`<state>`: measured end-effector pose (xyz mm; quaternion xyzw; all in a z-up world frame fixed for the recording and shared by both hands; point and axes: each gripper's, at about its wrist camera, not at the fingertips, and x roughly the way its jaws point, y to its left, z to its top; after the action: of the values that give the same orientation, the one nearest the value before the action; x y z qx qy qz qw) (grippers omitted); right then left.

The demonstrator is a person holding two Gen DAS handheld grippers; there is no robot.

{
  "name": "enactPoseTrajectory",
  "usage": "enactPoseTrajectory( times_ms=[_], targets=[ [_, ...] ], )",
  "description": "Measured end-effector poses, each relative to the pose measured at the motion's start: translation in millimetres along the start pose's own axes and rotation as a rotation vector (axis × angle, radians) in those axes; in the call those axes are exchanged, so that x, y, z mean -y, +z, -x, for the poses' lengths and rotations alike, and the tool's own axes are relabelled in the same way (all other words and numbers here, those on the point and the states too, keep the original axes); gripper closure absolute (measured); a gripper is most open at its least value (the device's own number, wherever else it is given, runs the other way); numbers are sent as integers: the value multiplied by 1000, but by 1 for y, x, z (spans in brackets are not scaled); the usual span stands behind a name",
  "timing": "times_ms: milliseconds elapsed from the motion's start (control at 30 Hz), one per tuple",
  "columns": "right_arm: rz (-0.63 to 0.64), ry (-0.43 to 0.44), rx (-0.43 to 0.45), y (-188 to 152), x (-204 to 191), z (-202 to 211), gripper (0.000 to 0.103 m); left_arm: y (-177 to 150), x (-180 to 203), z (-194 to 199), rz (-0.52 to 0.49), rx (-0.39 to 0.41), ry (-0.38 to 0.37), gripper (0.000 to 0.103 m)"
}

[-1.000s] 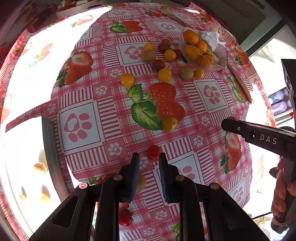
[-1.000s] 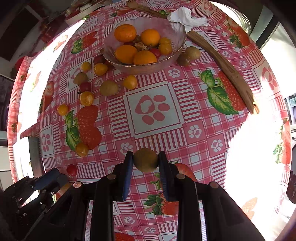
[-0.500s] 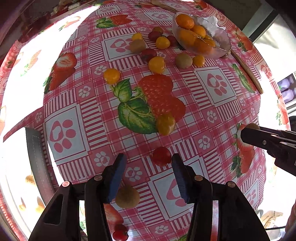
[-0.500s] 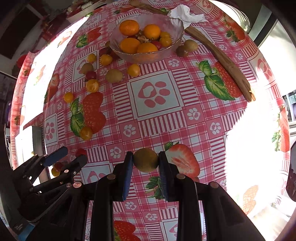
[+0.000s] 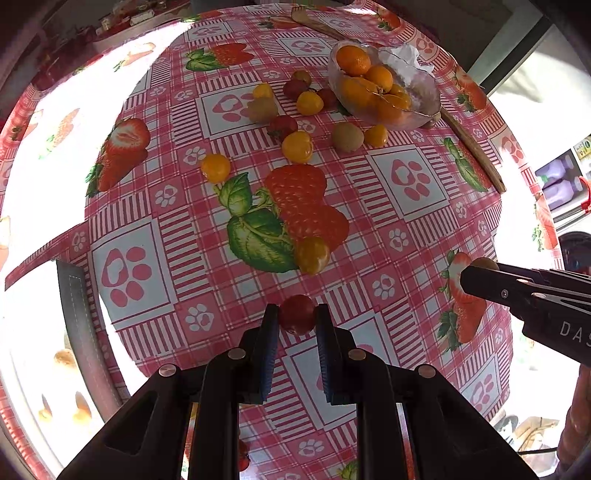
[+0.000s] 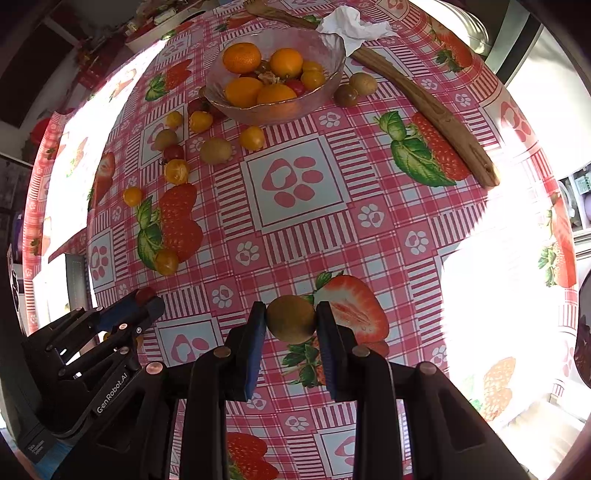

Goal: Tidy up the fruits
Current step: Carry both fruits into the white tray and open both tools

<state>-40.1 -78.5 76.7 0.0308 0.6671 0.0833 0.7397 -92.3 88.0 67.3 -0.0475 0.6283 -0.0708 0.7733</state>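
Note:
My left gripper (image 5: 296, 322) is shut on a red cherry tomato (image 5: 297, 314) near the table's front; it also shows in the right wrist view (image 6: 147, 301). My right gripper (image 6: 291, 325) is shut on a brown-green kiwi (image 6: 291, 318) held above the tablecloth; it shows at the right of the left wrist view (image 5: 476, 273). A glass bowl (image 6: 325, 40) with oranges and small fruits stands at the far side, also in the left wrist view (image 5: 424, 96). Several loose yellow tomatoes, red tomatoes and kiwis lie left of the bowl, one yellow tomato (image 5: 312, 254) just ahead of my left gripper.
A long wooden stick (image 6: 424, 107) lies right of the bowl, with a crumpled white tissue (image 6: 351, 26) behind it. Two kiwis (image 6: 354, 90) sit by the bowl's right side. The table edge and a dark chair back (image 5: 79, 325) are at the left.
My left gripper opened, moved forward around the red tomato and closed on it. My right gripper keeps hold of the kiwi and has drawn back a little from the bowl.

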Motion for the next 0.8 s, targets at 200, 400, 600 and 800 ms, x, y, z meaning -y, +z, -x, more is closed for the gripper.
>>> enactPoseTrajectory(
  times_ms=[200,400,600,800],
  targets=[
    [33,9,-2,-2,-18,3,73,-10,-19,22,41,35,-12,82],
    [88,22,-6,-6,-49,4,73,-27,-44,41,92,61,2,82],
    [169,37,-15,-23,-94,0,73,-54,-78,59,161,82,32,82],
    [256,62,-33,-42,-144,-6,73,-86,-120,75,248,96,70,82]
  ],
)
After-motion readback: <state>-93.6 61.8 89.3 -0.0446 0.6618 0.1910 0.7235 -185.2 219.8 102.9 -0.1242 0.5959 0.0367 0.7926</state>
